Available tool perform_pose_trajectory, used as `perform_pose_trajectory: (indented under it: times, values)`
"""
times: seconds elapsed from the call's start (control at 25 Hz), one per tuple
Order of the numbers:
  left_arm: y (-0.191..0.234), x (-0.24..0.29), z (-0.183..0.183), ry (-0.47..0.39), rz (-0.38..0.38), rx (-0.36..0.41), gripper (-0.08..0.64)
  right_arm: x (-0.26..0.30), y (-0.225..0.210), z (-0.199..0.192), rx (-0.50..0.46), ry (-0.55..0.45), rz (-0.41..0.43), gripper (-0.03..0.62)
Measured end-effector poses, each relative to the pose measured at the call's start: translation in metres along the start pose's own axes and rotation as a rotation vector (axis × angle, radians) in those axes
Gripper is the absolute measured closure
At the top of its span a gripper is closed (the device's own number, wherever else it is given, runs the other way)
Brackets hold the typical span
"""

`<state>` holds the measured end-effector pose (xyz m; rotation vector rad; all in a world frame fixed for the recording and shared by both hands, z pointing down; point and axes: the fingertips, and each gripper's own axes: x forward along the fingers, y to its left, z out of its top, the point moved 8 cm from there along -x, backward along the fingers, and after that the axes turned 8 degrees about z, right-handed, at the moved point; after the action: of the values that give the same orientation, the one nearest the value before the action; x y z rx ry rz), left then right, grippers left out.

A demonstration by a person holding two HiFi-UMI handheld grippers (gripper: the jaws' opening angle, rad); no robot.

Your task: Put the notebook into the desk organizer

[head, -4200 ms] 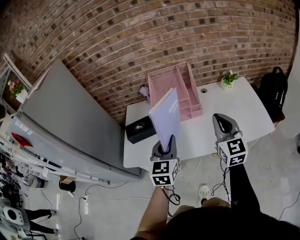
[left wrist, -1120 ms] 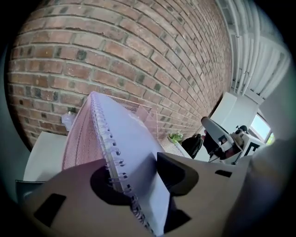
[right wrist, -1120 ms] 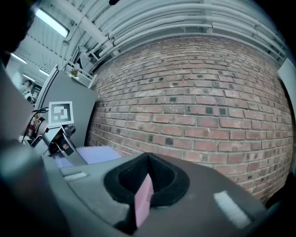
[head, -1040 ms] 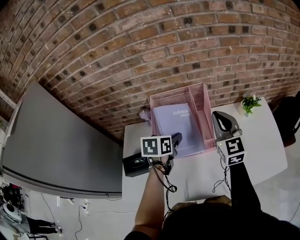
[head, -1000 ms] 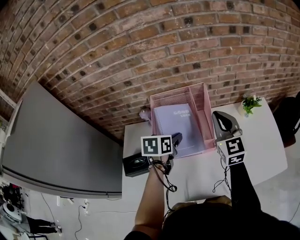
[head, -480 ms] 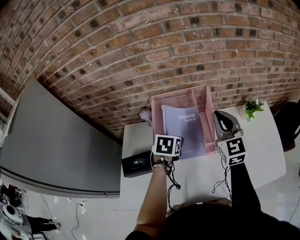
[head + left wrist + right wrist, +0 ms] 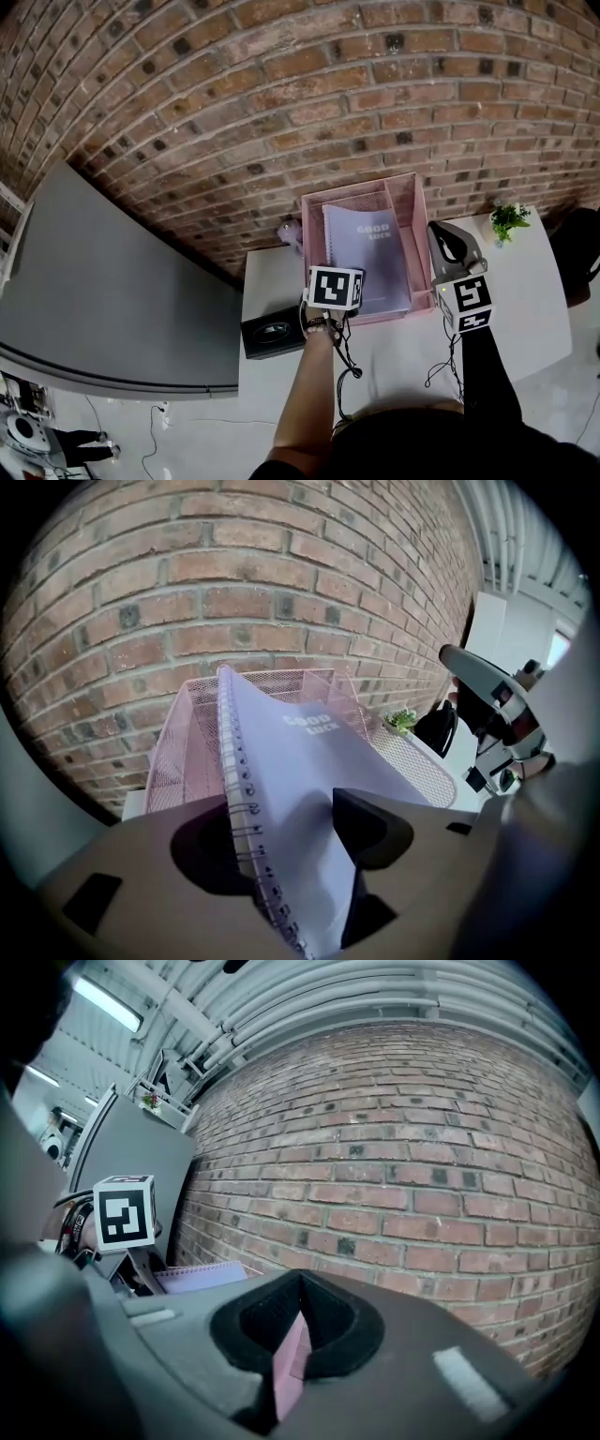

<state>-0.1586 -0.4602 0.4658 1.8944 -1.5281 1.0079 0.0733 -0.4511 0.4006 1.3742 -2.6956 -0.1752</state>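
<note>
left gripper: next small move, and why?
Probably open the left gripper and let go. Its jaws are clamped on the near end of the notebook, which lies inside the big compartment of the organizer with its far end toward the brick wall. The right gripper seems pinched on the organizer's pink wall, which should steady it during the release.

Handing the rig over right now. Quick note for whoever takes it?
Left gripper: shut on the notebook at its near end, by the spiral.
Right gripper: shut on a pink wall of the desk organizer, at its right side.
Notebook: cover up, in the organizer's large compartment, near end tilted up in the fingers.
Left to do: lower it flat, open the left gripper, withdraw, then release the organizer.
</note>
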Motion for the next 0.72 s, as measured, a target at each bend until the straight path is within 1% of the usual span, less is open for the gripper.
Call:
perform_pose_trajectory:
  times: [0.48,0.72]
  values:
    - [0.004,0.025,0.039,-0.022,0.068,0.033,0.287,0.013,-0.023,-0.011,0.001,0.021,-0.008,0.592]
    - [0.005,0.032,0.041,-0.038,0.105,0.049,0.259,0.021,-0.029,-0.017,0.007,0.034,0.002,0.592]
